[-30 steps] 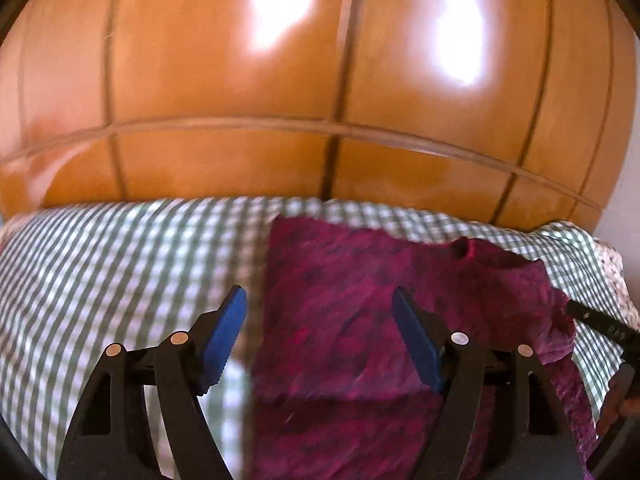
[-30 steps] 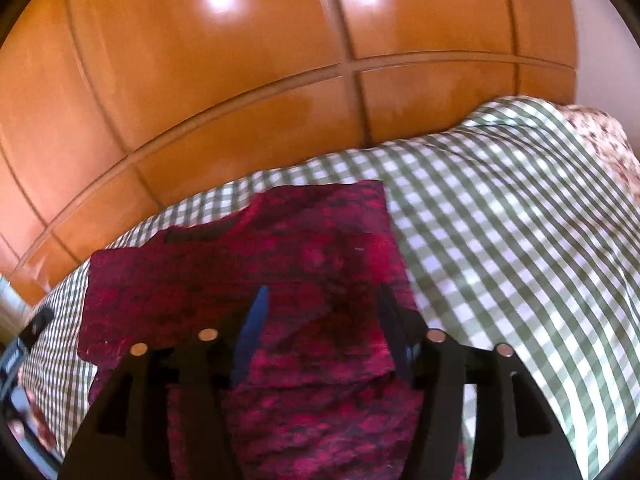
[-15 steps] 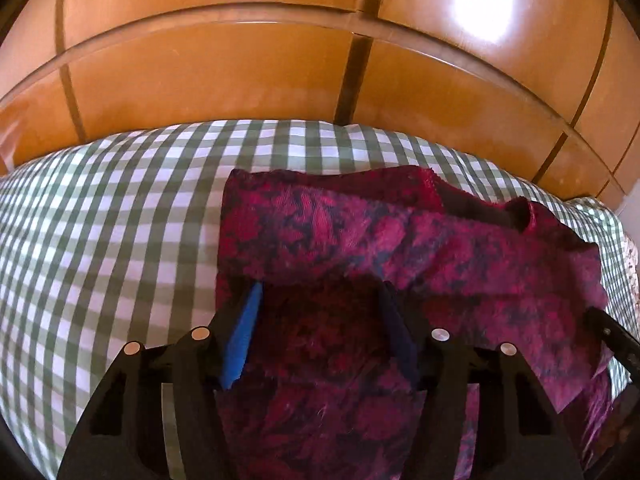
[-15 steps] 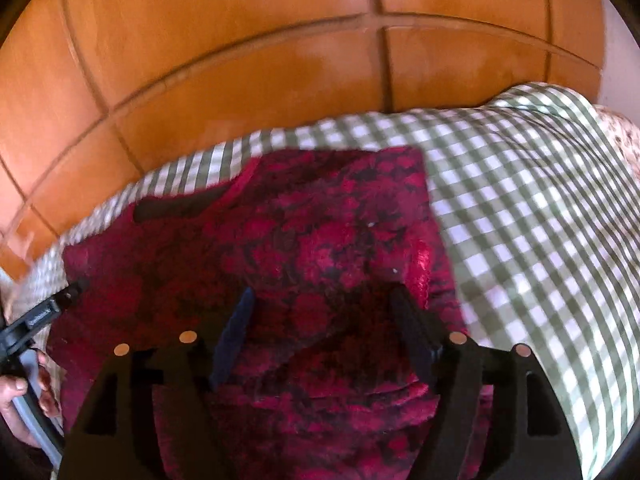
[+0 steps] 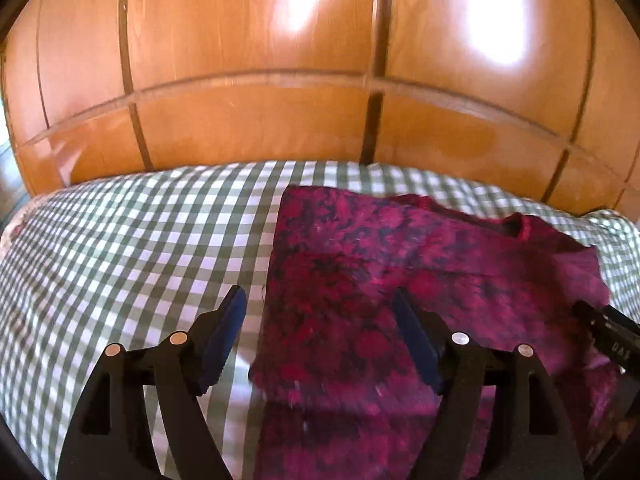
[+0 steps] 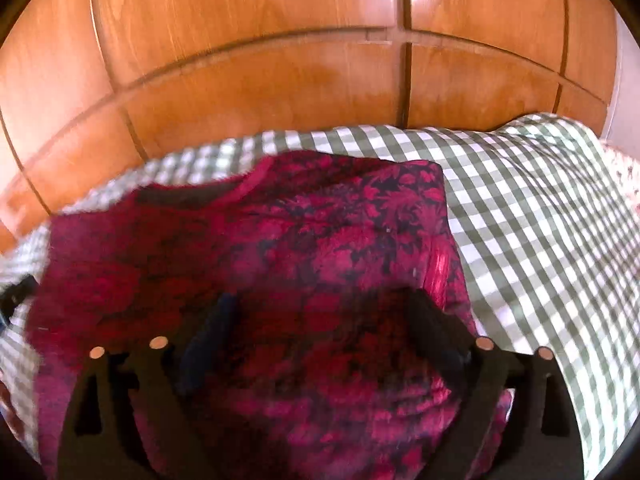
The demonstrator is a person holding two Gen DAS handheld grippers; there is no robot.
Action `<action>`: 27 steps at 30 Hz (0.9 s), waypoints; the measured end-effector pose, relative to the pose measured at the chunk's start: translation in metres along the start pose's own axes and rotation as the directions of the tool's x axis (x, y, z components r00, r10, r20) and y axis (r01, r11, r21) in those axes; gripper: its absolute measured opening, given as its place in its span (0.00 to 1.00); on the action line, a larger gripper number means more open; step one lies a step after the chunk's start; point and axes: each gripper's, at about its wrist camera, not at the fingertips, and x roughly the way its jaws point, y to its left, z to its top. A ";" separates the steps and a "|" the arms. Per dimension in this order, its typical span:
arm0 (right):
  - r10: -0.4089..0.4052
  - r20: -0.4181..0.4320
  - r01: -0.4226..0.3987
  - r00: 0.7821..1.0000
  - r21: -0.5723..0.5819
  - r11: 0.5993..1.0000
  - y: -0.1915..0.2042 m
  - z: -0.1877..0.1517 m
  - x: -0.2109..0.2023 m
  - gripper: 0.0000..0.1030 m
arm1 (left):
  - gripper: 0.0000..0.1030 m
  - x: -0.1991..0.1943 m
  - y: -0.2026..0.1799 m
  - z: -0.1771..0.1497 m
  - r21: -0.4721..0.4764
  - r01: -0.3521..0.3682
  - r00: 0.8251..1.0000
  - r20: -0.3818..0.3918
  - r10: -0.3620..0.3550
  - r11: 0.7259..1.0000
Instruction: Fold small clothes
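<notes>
The red patterned garment lies on the checked bed cover, before the wooden wardrobe. Over its left edge the left gripper points downward, jaws opening, empty. The right gripper tilts down above the garment, also opening, grasping nothing.

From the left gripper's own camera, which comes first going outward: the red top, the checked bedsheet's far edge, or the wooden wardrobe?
1. Red top, right under the opening left gripper.
2. Checked bedsheet's far edge, beyond the top.
3. Wooden wardrobe, behind the bed.
</notes>
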 end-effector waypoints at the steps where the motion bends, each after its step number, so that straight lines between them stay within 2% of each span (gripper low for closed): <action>1: 0.009 0.009 -0.009 1.000 0.014 1.000 0.000 -0.001 -0.007 0.92 | 0.72 -0.004 -0.002 0.000 0.002 0.008 1.000 0.009 -0.008 1.000; 3: 0.023 0.027 -0.024 0.999 0.039 0.999 0.000 -0.005 -0.020 0.92 | 0.73 -0.018 -0.006 -0.003 0.010 0.029 0.999 0.035 -0.029 1.000; 6: -0.003 0.048 0.001 0.999 0.042 0.999 0.002 -0.011 -0.034 0.92 | 0.79 -0.032 -0.009 -0.005 0.018 0.048 0.997 0.061 -0.049 0.999; 10: -0.028 0.047 0.027 0.999 0.024 0.999 0.006 -0.016 -0.039 0.92 | 0.79 -0.037 -0.018 -0.007 0.051 0.066 0.995 0.075 -0.070 0.996; 19: -0.068 0.031 0.068 0.997 -0.011 0.998 0.010 -0.022 -0.021 0.94 | 0.79 -0.015 -0.025 -0.015 0.069 0.061 0.998 0.028 -0.063 0.996; 27: -0.045 -0.017 0.046 0.999 0.043 0.998 -0.001 -0.026 -0.001 0.98 | 0.79 0.019 -0.020 -0.029 0.051 0.053 0.998 -0.049 -0.051 0.997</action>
